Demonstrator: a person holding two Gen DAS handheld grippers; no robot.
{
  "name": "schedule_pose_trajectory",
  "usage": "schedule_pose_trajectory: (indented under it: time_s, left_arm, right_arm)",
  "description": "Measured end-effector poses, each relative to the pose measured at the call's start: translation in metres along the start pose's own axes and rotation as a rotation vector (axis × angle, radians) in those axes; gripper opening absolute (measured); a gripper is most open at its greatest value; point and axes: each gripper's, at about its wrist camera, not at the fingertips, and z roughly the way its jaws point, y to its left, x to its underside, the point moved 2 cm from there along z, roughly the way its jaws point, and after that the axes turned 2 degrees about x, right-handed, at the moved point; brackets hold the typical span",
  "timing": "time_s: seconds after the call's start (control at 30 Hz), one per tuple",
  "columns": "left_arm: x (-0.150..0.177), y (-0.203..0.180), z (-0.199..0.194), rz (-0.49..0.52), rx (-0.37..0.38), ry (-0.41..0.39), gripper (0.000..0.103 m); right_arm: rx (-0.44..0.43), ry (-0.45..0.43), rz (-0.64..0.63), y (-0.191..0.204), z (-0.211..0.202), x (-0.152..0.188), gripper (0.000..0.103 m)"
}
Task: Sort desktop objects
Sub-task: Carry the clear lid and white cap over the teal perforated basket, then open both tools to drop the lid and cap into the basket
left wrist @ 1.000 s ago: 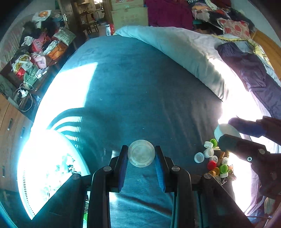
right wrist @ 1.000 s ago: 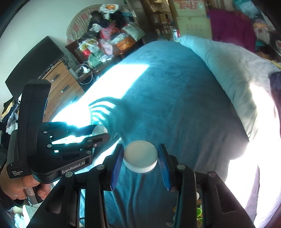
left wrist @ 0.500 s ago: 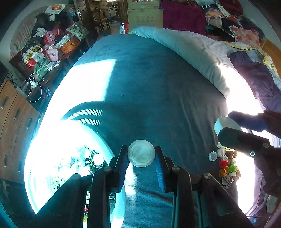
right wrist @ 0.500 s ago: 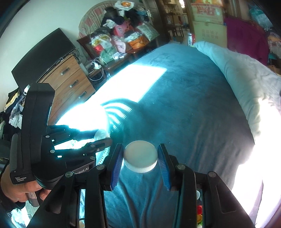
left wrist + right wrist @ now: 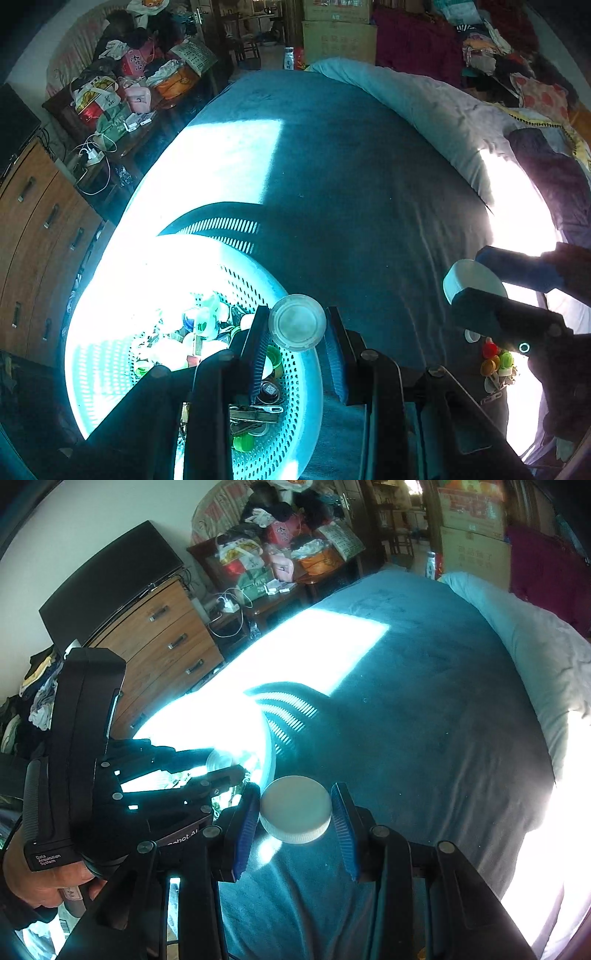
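A dark teal bedspread (image 5: 369, 206) covers the bed and fills most of both wrist views, with a bright patch of sunlight across its left part. On it, at the lower left of the left wrist view, sits a white perforated basket (image 5: 295, 413), strongly overexposed; it holds a jumble of bottle caps and small items whose details are washed out.

The left gripper (image 5: 297, 345) hangs over the basket's near right rim, its blue-padded fingers closed against a translucent round lid (image 5: 297, 322) that is pinched between them. The right gripper (image 5: 293, 819) is beside the basket, over the bedspread, its fingers pressed onto the sides of a white screw cap (image 5: 295, 809) with a ribbed edge. In the left wrist view that white cap shows at the right, held in the other tool.

Below it, near the bedspread's right edge, lies a small cluster of loose bottle caps (image 5: 495, 360) in red, orange, green and white.
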Motion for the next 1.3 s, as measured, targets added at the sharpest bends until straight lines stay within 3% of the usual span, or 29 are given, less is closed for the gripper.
schedule_pose_trajectory:
  time_s: [0.5, 0.87, 1.0, 1.3]
  left_arm:
    - [0.014, 0.065, -0.003, -0.080, -0.052, 0.015, 0.031]
    - [0.040, 0.117, -0.005, -0.161, -0.122, 0.042, 0.031]
    - [0.044, 0.140, 0.000, -0.182, -0.130, 0.057, 0.031]
    - [0.059, 0.150, 0.035, -0.226, -0.105, 0.124, 0.031]
  right_arm:
    - [-0.061, 0.033, -0.067, 0.051, 0.041, -0.022, 0.039]
    - [-0.079, 0.105, -0.096, 0.086, 0.081, -0.031, 0.039]
    - [-0.076, 0.142, -0.109, 0.098, 0.096, -0.033, 0.039]
    - [-0.054, 0.220, -0.154, 0.117, 0.122, -0.030, 0.039]
